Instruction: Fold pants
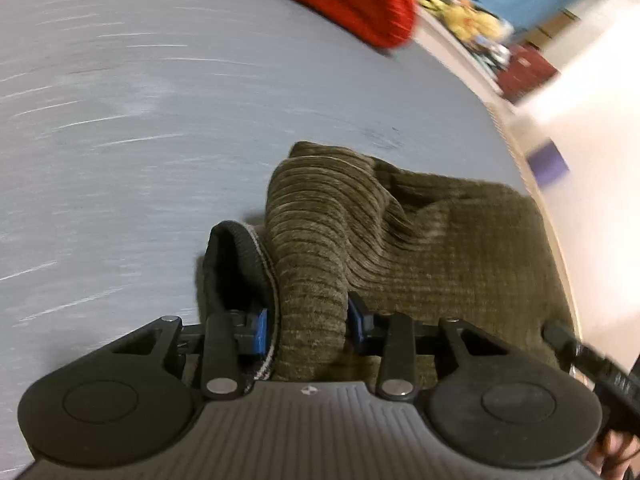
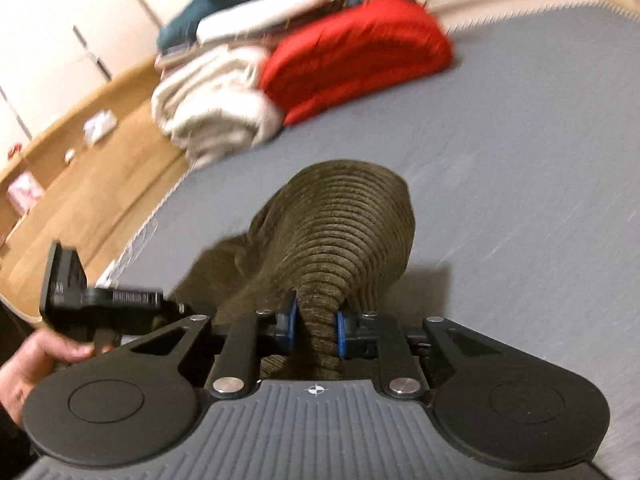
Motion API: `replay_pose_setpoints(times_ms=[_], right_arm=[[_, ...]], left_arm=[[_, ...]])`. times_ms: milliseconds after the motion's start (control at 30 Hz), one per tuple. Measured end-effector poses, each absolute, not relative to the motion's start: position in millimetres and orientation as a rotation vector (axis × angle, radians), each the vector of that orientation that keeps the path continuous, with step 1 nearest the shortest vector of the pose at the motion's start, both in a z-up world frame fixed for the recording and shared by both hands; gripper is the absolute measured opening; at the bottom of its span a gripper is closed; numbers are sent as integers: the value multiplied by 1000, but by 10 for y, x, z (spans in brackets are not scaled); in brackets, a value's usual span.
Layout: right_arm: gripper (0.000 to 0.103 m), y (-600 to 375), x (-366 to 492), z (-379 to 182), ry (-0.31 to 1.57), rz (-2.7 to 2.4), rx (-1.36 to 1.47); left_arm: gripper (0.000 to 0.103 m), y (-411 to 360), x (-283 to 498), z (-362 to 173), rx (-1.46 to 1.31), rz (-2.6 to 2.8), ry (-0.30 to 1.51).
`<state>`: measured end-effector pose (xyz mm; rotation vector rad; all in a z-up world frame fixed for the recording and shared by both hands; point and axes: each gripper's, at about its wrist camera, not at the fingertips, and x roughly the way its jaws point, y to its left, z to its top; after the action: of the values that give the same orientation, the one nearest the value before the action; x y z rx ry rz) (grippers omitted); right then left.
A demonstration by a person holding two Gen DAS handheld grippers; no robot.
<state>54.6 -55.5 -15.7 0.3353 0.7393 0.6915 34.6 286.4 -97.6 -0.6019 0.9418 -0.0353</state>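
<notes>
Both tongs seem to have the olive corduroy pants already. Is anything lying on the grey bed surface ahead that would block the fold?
Nothing visible does. The olive corduroy pants have bare grey bed surface ahead; the red folded garment and cream blanket lie further off, near the edge.

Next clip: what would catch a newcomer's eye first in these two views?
The olive ribbed pants, bunched on the grey bed, with both claws shut on them: the right claw pinches a narrow gather, the left claw a thicker fold. Then the bright red folded cloth at the bed's far edge, beside a cream blanket.
</notes>
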Motion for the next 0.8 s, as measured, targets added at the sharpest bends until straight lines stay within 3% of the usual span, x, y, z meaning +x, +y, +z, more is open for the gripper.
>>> replay_pose_setpoints(times_ms=[300,467,533,567,667,800], right_arm=[[17,-1774,835,-61,611,457,360],[20,-2317,936,-60,502,328,318],[29,-2464,1071,-162,538,254,266],[30,-2516,1163,-226,582,176,222],[47,-2701,1234,-280,593,-34,201],[49,-2729,1157,-232,597,102,239]], left_arm=[[39,1661,1134,-748,-578,-250,794],[51,1023,1344,-795,-426,-249,780],[61,897,1320,-750,-290,-145,757],[61,857,1289,-716,-245,-121,735],[61,828,1120,-613,-233,-189,681],[57,498,952,-562,-181,-412,678]])
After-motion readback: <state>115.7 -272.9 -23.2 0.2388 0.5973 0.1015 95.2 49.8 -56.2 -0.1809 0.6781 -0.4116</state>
